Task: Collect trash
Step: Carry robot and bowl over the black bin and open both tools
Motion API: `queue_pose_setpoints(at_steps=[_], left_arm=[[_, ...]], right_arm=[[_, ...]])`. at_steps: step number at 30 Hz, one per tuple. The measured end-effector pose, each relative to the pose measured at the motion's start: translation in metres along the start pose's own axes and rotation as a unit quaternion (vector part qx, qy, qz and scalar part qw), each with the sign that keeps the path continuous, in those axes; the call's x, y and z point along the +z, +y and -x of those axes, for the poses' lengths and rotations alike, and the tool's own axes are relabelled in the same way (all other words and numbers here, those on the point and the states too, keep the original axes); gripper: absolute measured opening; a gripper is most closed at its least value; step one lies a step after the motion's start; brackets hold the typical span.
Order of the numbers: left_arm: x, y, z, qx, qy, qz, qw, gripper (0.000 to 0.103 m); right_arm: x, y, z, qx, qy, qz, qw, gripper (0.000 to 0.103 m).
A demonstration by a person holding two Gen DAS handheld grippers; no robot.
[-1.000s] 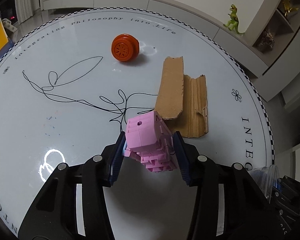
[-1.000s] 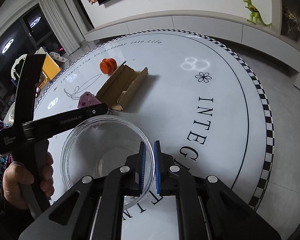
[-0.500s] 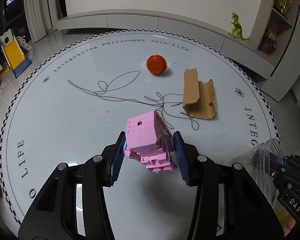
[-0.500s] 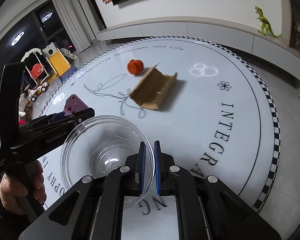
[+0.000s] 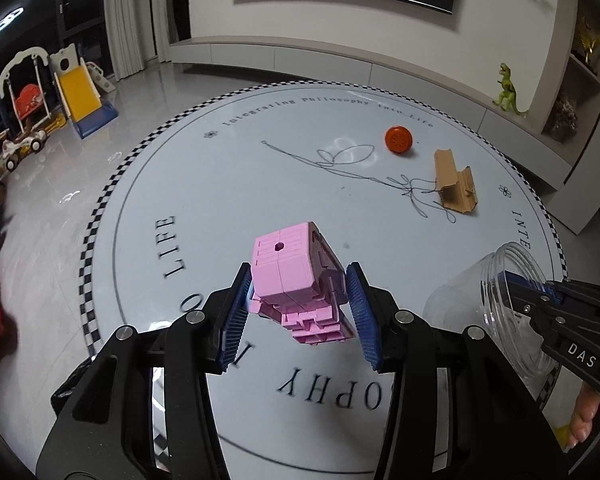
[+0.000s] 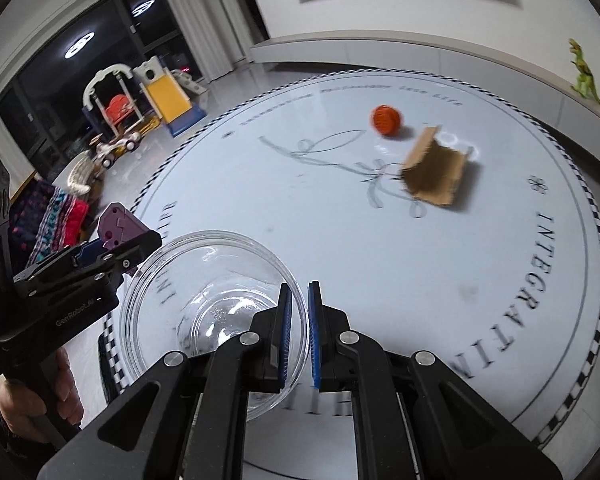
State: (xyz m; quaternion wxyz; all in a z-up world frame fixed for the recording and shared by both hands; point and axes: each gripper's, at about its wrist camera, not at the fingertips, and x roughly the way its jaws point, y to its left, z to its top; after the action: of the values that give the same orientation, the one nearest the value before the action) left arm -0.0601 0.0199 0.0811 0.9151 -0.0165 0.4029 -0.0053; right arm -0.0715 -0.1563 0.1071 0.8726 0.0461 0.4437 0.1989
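Note:
My left gripper (image 5: 300,312) is shut on a pink block toy (image 5: 296,284) and holds it in the air above the round white table (image 5: 260,184). In the right wrist view that toy (image 6: 118,226) shows at the left, just beyond the rim of a clear plastic bowl (image 6: 204,280). My right gripper (image 6: 298,336) is shut on the bowl's near rim and holds it up. The left wrist view shows the bowl (image 5: 500,280) at the right. On the far side of the table lie a torn cardboard piece (image 5: 454,182), an orange round cap (image 5: 398,140) and a long black string (image 5: 348,168).
The table has a checkered edge and printed lettering. A child's slide and ride-on toys (image 5: 60,96) stand on the floor at the left. A low white cabinet with a green dinosaur figure (image 5: 508,90) runs along the back wall. A striped cloth (image 6: 48,216) lies left of the table.
Both grippers have pulled back and risen from the far side of the table, so the cardboard, cap and string now lie further off. The pink toy and the bowl stayed gripped.

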Motion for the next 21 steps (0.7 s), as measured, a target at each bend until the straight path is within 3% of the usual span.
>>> queue_pose_setpoints(at_steps=[12, 21], left_arm=[[-0.056, 0.084, 0.061, 0.076, -0.014, 0.057, 0.9954, 0.047], [-0.101, 0.142, 0.103, 0.136, -0.015, 0.114, 0.984, 0.047]], right_arm=[[-0.018, 0.11, -0.017, 0.066, 0.035, 0.093, 0.993, 0.009], [-0.045, 0.193, -0.03, 0.123, 0.071, 0.163, 0.976, 0.009]])
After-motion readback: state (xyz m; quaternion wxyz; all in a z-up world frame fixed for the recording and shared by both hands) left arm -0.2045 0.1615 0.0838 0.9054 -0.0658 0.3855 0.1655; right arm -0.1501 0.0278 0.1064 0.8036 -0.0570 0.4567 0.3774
